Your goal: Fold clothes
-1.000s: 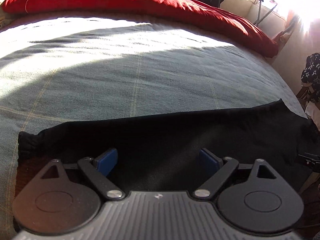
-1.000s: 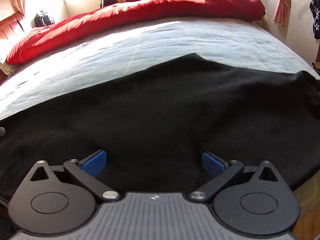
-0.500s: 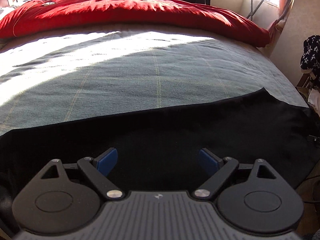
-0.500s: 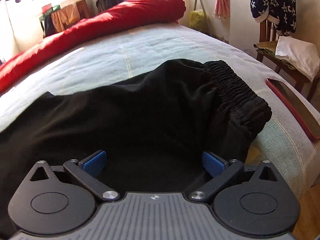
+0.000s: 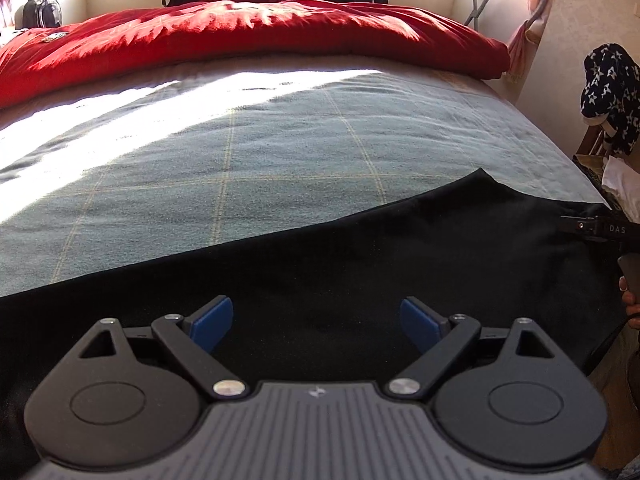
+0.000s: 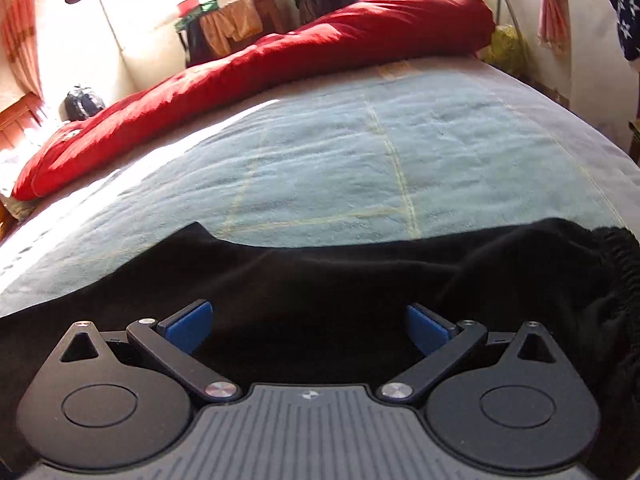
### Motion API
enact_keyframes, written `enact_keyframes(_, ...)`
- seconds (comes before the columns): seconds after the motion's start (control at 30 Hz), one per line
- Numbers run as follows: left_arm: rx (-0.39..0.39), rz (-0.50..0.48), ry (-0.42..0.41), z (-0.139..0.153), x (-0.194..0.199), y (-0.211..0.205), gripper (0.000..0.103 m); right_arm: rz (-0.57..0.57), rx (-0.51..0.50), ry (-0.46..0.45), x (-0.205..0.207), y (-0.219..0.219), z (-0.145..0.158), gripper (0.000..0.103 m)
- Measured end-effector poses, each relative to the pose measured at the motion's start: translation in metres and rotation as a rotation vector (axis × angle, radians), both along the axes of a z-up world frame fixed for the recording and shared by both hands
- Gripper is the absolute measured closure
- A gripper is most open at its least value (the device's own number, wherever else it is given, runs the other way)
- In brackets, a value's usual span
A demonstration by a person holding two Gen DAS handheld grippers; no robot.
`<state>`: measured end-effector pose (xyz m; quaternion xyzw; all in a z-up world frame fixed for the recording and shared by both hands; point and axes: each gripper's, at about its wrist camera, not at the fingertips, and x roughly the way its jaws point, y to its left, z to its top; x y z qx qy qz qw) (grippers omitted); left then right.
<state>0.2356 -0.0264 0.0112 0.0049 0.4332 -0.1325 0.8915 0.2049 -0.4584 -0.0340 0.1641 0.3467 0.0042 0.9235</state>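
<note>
Left wrist view, catalogued from the largest item down.

Item one: my work surface, a wide bed under a pale blue-grey woven blanket with thin yellow check lines, sunlit across its far half.

Item two: a rumpled red duvet heaped along the bed's far edge, well apart from the work.

Item three, the task's thing: black soft-knit trousers laid lengthwise along the bed's near edge, partly overhanging it. The right wrist view shows their gathered elastic waistband bunched towards the bed's near right corner, with folds of cloth rucked up beside it.

Item four: my left claw, blue pads spreading wider over the trousers, nothing between them.

Item five: my right claw, likewise released, pads wide apart above the black cloth and gripping nothing.

Containers: none in either view, so no contents to list.

Handling note, as I judge it: the garment looks spread but not yet folded, and the step in hand is picking grip points. I would smooth the rucked cloth by the waistband first, pinch both layers together near an edge with each claw, then lift evenly so the fold lands square and nothing slips off the near edge.
</note>
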Motion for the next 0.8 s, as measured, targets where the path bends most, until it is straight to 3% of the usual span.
enact_keyframes(0.13,-0.028,0.05,0.098,-0.026,0.009,0.006,0.011,-0.1,0.04,0.03,-0.009,-0.025,-0.012,0.0)
enact_keyframes(0.2,-0.042,0.072,0.127,-0.036,0.012,0.009,0.011,-0.116,0.065,-0.002,-0.012,-0.025,0.003,0.0)
enact_keyframes(0.33,-0.072,0.075,0.139,-0.041,0.017,0.01,0.001,0.014,0.085,-0.059,0.002,-0.009,0.021,0.0)
enact_keyframes(0.5,-0.066,0.077,0.14,-0.044,0.02,0.01,0.001,0.065,0.045,0.063,0.033,0.005,-0.008,0.0)
enact_keyframes(0.57,-0.08,0.085,0.139,-0.044,0.02,0.012,0.001,0.052,0.056,0.06,0.031,0.0,-0.015,0.0)
enact_keyframes(0.73,-0.096,0.145,0.133,-0.037,0.018,0.013,0.001,0.045,0.059,0.007,0.03,0.008,0.018,0.0)
enact_keyframes(0.8,-0.083,0.15,0.125,-0.033,0.017,0.009,0.001,0.134,0.085,-0.019,0.036,0.026,0.029,0.0)
